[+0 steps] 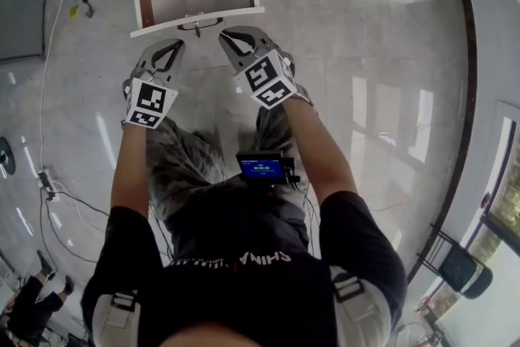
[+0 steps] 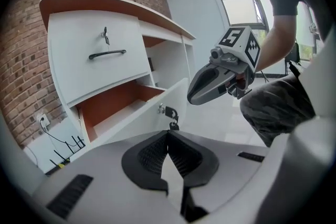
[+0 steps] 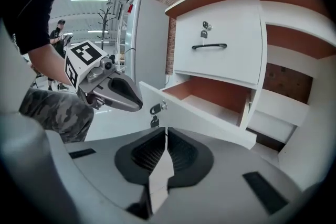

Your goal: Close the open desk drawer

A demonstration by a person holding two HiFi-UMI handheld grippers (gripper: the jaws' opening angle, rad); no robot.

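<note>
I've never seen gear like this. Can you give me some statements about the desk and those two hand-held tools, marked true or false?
1. The lower drawer is pulled out. True.
2. The upper drawer is pulled out too. False: it is shut, its black handle facing out.
3. The left gripper and the right gripper both have their jaws together, with nothing between them. True.
4. The lower drawer is stuffed with papers. False: its inside looks bare.
5. A key sits in the lock on the lower drawer's front. True.
</note>
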